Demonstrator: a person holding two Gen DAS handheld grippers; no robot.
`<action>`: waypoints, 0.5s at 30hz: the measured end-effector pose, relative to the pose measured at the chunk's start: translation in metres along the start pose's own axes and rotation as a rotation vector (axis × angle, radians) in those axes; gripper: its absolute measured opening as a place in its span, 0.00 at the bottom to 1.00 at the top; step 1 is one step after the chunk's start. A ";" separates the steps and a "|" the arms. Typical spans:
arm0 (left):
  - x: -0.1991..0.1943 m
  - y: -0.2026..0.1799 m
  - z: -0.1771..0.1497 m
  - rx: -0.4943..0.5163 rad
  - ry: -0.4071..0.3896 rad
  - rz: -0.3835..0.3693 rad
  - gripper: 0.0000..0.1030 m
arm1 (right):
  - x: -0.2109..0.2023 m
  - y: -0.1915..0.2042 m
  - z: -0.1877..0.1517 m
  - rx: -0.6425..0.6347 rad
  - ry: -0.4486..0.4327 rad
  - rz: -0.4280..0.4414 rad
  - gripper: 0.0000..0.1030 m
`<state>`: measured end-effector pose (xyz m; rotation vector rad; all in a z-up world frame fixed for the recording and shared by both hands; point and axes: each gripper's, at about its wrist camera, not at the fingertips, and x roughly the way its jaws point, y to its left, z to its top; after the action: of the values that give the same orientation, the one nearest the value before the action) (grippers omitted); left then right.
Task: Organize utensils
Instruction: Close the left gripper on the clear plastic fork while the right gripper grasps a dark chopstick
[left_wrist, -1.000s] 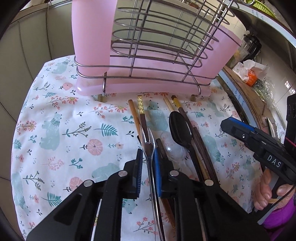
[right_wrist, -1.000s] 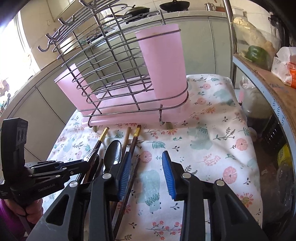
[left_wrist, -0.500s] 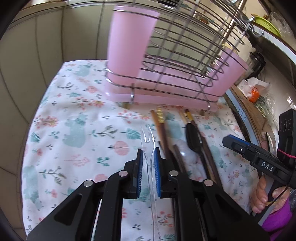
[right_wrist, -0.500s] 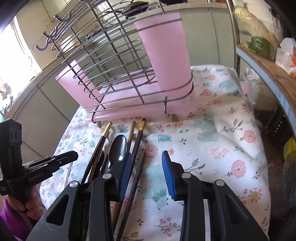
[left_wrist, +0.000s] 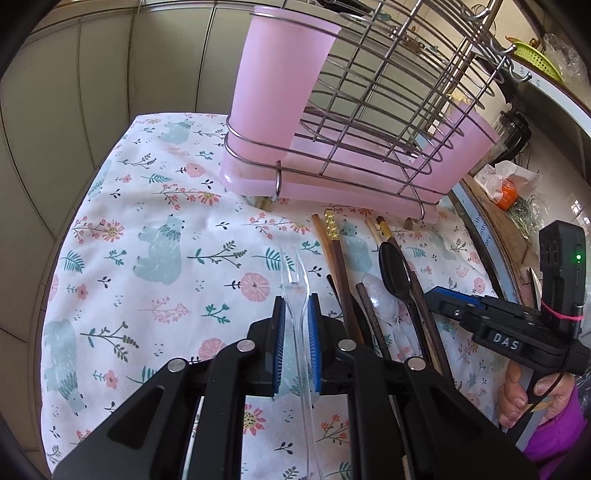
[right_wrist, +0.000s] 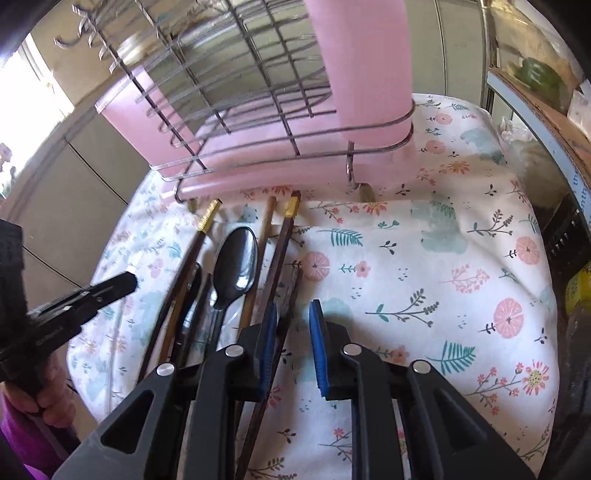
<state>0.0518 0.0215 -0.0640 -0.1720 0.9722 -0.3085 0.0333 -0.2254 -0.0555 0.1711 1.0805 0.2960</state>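
My left gripper (left_wrist: 295, 306) is shut on a clear plastic fork (left_wrist: 293, 284), held above the floral cloth with its tines pointing toward the rack. The wire utensil rack (left_wrist: 369, 122) with pink cups (left_wrist: 280, 85) stands ahead. A black spoon (left_wrist: 395, 273), a clear spoon (left_wrist: 380, 299) and several brown chopsticks (left_wrist: 336, 254) lie on the cloth to the right. My right gripper (right_wrist: 291, 314) is open, low over a chopstick (right_wrist: 284, 236) beside the black spoon (right_wrist: 236, 262). The rack (right_wrist: 258, 110) is just beyond.
The floral cloth (left_wrist: 147, 258) covers the counter against tiled walls. A shelf with bags and jars (left_wrist: 506, 184) runs along the right side. My right gripper shows in the left wrist view (left_wrist: 436, 295), and my left gripper in the right wrist view (right_wrist: 129, 282).
My left gripper lifted the clear fork off the pile and moved it up and left. My right gripper moved forward and lower over the chopsticks, and its jaws narrowed slightly.
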 end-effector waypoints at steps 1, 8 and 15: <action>0.001 0.001 0.000 -0.002 0.002 0.000 0.11 | 0.001 0.002 0.001 -0.007 0.003 -0.011 0.18; 0.002 0.008 0.002 -0.004 0.008 0.009 0.11 | 0.012 0.004 0.014 -0.019 0.054 -0.061 0.16; 0.003 0.010 0.004 -0.011 0.014 0.016 0.11 | 0.020 -0.001 0.024 -0.013 0.100 -0.050 0.16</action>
<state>0.0586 0.0304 -0.0671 -0.1724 0.9894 -0.2897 0.0636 -0.2195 -0.0618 0.1178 1.1799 0.2687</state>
